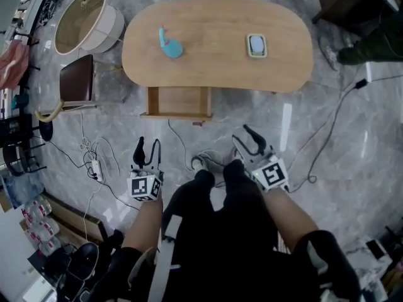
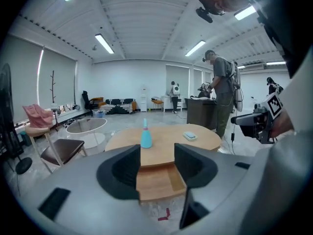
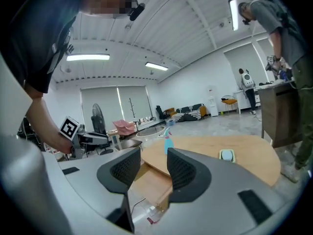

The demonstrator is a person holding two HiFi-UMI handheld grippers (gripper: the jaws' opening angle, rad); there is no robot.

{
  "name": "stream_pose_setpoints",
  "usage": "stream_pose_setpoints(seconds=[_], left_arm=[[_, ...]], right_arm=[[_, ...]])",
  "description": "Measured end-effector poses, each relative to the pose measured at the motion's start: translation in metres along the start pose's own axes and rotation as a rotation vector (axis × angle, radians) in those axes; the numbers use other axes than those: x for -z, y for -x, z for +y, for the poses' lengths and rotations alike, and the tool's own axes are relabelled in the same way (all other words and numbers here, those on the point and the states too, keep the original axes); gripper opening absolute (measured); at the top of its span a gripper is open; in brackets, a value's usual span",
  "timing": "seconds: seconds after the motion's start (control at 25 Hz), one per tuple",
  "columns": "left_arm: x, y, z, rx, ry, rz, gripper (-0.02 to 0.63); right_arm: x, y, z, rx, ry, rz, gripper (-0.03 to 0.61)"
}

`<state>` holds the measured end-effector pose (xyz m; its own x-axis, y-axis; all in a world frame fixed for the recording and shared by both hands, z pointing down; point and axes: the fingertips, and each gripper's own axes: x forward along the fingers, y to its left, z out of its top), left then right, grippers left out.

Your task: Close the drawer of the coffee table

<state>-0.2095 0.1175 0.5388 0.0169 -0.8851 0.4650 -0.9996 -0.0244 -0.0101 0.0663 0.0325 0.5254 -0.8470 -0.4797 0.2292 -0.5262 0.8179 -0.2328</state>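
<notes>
A low oval wooden coffee table (image 1: 217, 24) stands ahead of me, and its drawer (image 1: 179, 102) is pulled out toward me, with nothing in it that I can see. The left gripper view looks straight at the drawer (image 2: 159, 179). My left gripper (image 1: 147, 146) hangs open and empty a short way in front of the drawer, slightly left of it. My right gripper (image 1: 247, 138) is open and empty too, off to the drawer's right. The right gripper view catches the drawer (image 3: 149, 181) at an angle. Both are clear of the table.
On the tabletop stand a light-blue bottle (image 1: 169, 45) and a small pale dish (image 1: 256, 45). A round basket (image 1: 85, 21) and a brown chair (image 1: 77, 80) sit at the left. Cables and a power strip (image 1: 96, 168) lie on the floor. A person's legs (image 1: 368, 46) show at right.
</notes>
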Motion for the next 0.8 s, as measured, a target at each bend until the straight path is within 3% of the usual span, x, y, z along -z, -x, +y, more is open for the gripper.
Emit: stream_pose_setpoints(seconds=[0.08,0.24,0.48,0.6,0.8], left_arm=[[-0.004,0.003,-0.002,-0.019,0.015,0.000,0.216],[-0.012,0.000,-0.006,0.028,-0.047,-0.003,0.216],[0.021,-0.022,0.025,0.087,-0.037,-0.003,0.216],[0.052,-0.028,0.035,0.155,-0.060,0.039,0.216],[0.083,-0.049,0.051,0.306,-0.082,0.032,0.216]], right_arm=[[-0.006,0.003,0.000,-0.021,-0.006,-0.007,0.169],[-0.011,-0.005,0.003,-0.014,-0.035,-0.021,0.169],[0.014,-0.048,0.032,-0.001,0.021,-0.007,0.169],[0.045,-0.065,0.054,0.027,0.047,0.085,0.169],[0.114,-0.113,0.080,0.122,-0.021,0.191,0.169]])
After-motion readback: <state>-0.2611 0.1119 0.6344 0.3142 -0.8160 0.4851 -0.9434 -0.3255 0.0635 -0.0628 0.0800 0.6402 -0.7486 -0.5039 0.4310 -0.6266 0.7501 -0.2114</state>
